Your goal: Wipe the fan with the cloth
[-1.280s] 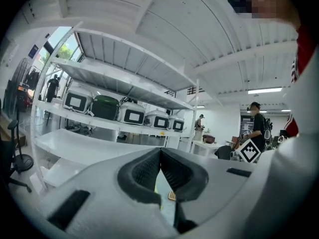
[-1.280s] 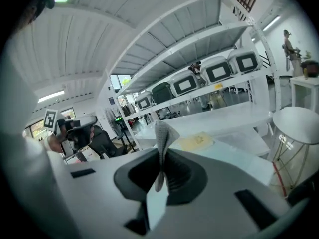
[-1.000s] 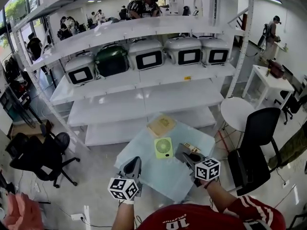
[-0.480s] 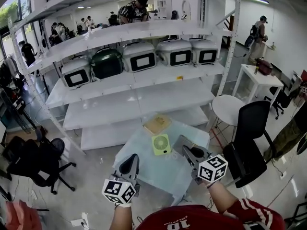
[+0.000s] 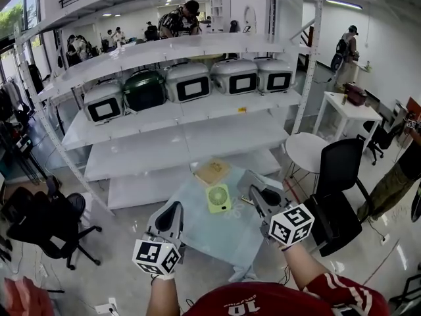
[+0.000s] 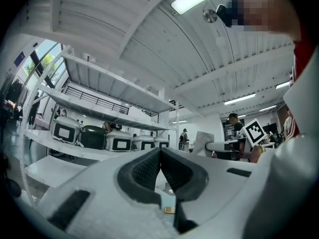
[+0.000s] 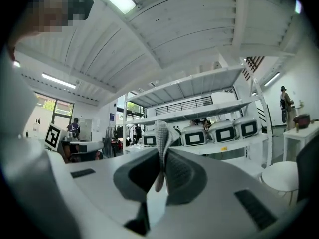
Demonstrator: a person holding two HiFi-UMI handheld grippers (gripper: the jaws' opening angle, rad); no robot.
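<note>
We hold both grippers over the near edge of the pale, glassy table [image 5: 202,234]. The left gripper [image 6: 160,154] has its ribbed pads pressed together with nothing between them. The right gripper [image 7: 162,156] pinches a grey waffle-weave cloth [image 7: 160,132], a folded strip sticking up. The lime-green square plastic fan [image 5: 219,197] with a round grille lies toward the far edge, just beside a flat tan box [image 5: 212,172].

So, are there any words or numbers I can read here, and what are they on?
"10": white number on the person's red shirt, seen upside down.
Small yellow tag on the edge of the white shelf: too small to read.
Nothing else is readable.
</note>
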